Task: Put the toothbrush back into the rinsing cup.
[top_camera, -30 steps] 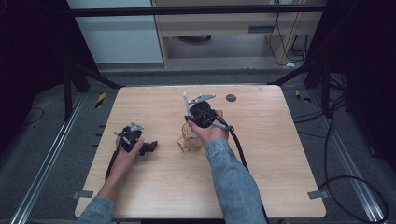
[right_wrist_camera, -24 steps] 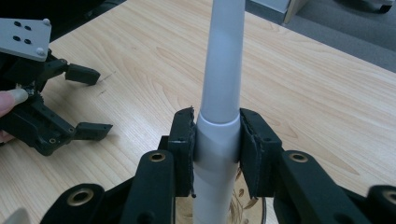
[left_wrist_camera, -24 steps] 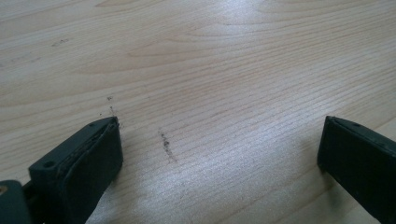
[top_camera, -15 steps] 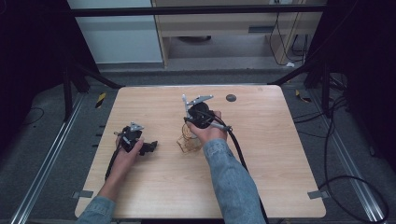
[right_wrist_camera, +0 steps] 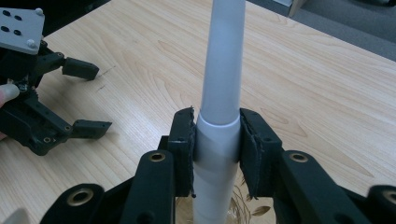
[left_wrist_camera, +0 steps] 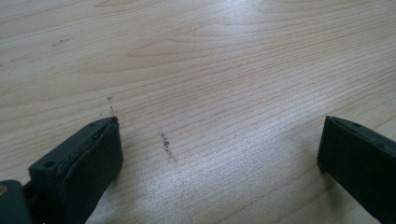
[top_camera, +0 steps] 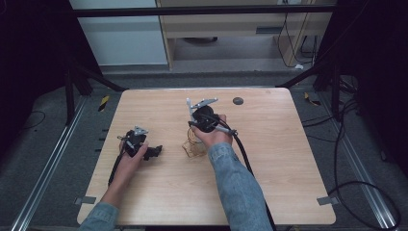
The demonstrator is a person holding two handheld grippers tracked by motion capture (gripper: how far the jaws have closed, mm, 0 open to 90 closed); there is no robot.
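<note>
1. The right gripper has its fingers closed on a white tapered tube, pads pressing on both sides at the tube's joint ring.
2. The tube stands upright in a clear glass vessel with a leaf pattern, which sits on the wooden counter near its middle.
3. The left gripper rests on the counter, well apart from the vessel, to its left in the high view. Its fingers stand wide open with bare counter between them.
</note>
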